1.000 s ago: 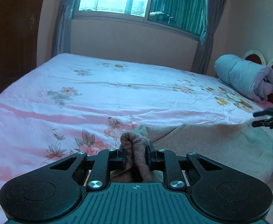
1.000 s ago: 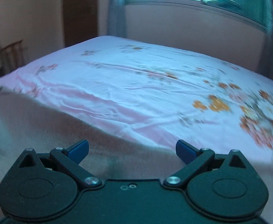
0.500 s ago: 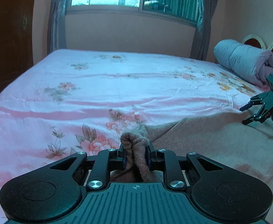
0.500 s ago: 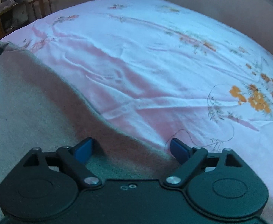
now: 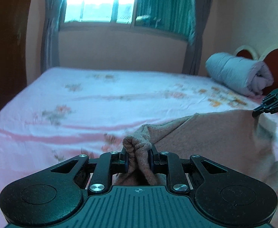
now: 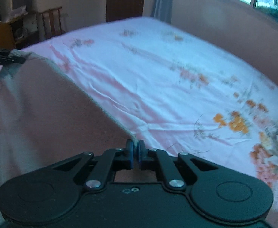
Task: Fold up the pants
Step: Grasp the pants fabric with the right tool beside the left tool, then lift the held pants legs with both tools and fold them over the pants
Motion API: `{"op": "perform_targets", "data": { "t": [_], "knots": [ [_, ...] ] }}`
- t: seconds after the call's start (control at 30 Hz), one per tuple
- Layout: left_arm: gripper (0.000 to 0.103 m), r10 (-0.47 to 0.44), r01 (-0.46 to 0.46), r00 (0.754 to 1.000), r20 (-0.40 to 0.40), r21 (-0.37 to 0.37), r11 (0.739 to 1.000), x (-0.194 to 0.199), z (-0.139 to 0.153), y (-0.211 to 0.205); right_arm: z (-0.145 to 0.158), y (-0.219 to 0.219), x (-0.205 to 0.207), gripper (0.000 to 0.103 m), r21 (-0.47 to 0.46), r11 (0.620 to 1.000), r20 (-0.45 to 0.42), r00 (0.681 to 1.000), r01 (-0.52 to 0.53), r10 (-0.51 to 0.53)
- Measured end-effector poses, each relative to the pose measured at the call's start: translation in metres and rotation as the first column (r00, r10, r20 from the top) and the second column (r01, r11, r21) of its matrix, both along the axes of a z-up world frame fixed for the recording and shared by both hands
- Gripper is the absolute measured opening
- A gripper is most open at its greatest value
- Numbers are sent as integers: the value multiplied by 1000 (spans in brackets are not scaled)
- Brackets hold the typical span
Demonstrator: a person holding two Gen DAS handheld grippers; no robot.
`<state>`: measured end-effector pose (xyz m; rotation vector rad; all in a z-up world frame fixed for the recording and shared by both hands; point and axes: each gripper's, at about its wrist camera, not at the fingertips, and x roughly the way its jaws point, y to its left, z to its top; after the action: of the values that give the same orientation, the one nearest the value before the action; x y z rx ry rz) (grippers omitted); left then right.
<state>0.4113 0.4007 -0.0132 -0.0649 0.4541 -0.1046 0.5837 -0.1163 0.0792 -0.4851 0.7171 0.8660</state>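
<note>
The brownish-pink pants (image 5: 211,138) hang stretched between my two grippers above the near side of the bed. My left gripper (image 5: 138,153) is shut on a bunched corner of the fabric. In the right wrist view my right gripper (image 6: 135,148) is shut on the thin top edge of the pants (image 6: 49,117), which run away to the left. The right gripper (image 5: 257,113) also shows at the far right of the left wrist view, pinching the other corner. The left gripper (image 6: 15,59) appears at the far left of the right wrist view.
The bed (image 5: 104,98) has a pink floral sheet. A rolled grey quilt (image 5: 235,76) lies by the headboard (image 5: 275,58) on the right. A window with curtains (image 5: 108,1) is behind the bed. A wooden chair (image 6: 51,22) and a desk (image 6: 4,32) stand beyond the bed's far left corner.
My right gripper came down over the pants' edge, shut on it and lifted it. The left gripper rose a little with its corner, and the fabric now hangs taut between them.
</note>
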Motion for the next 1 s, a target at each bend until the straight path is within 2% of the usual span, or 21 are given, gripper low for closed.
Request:
{"op": "perform_targets", "data": {
  "t": [0.2, 0.3, 0.4, 0.47, 0.57, 0.6, 0.63, 0.67, 0.7, 0.73, 0.8, 0.87, 0.93, 0.97, 1.0],
  "knots": [
    [20, -116, 117, 988, 100, -5, 993, -53, 26, -5, 48, -32, -95, 0, 12, 1000, 102, 994, -28, 27],
    [20, -176, 172, 978, 108, 44, 984, -84, 34, -15, 57, -43, -147, 0, 4, 1000, 127, 992, -28, 27],
    [20, -211, 205, 971, 114, 64, 977, -119, 33, -25, 49, -52, -198, 0, -13, 1000, 142, 990, -10, 12],
    [20, -223, 212, 971, 91, 116, 970, -144, 24, -38, 33, -56, -222, 0, -26, 1000, 146, 989, 10, -6],
    [23, -205, 198, 978, 34, 149, 969, -174, 1, -57, -2, -57, -254, 3, -58, 997, 142, 989, 45, -36],
    [34, -177, 171, 984, 23, 165, 971, -185, -7, -63, -18, -56, -264, 8, -78, 995, 161, 986, 64, -51],
    [49, -135, 132, 991, 7, 181, 975, -197, -16, -68, -28, -58, -272, 13, -83, 994, 165, 984, 77, -62],
    [57, -96, 95, 995, -4, 180, 979, -208, -21, -70, -36, -59, -278, 16, -85, 991, 171, 982, 99, -83],
    [69, -61, 62, 998, -11, 163, 985, -221, -23, -70, -40, -61, -285, 20, -80, 988, 186, 976, 133, -116],
    [73, -27, 29, 1000, -16, 131, 991, -233, -24, -67, -41, -66, -290, 21, -55, 985, 189, 970, 163, -150],
    [73, 56, -54, 997, -52, 48, 997, -254, -25, -59, -33, -79, -294, 24, 42, 973, 149, 962, 225, -229],
    [73, 142, -147, 985, -97, -47, 988, -271, -27, -52, -24, -94, -294, 29, 141, 945, 101, 946, 294, -309],
    [73, 195, -216, 974, -113, -232, 948, -287, -24, -44, -18, -106, -293, 33, 216, 914, 37, 933, 343, -358],
    [73, 212, -235, 971, -106, -315, 919, -295, -23, -43, -17, -111, -292, 34, 246, 897, 11, 925, 366, -381],
    [73, 228, -248, 969, -98, -412, 877, -301, -22, -42, -15, -114, -290, 36, 276, 875, -18, 912, 398, -409]
  ]
}}
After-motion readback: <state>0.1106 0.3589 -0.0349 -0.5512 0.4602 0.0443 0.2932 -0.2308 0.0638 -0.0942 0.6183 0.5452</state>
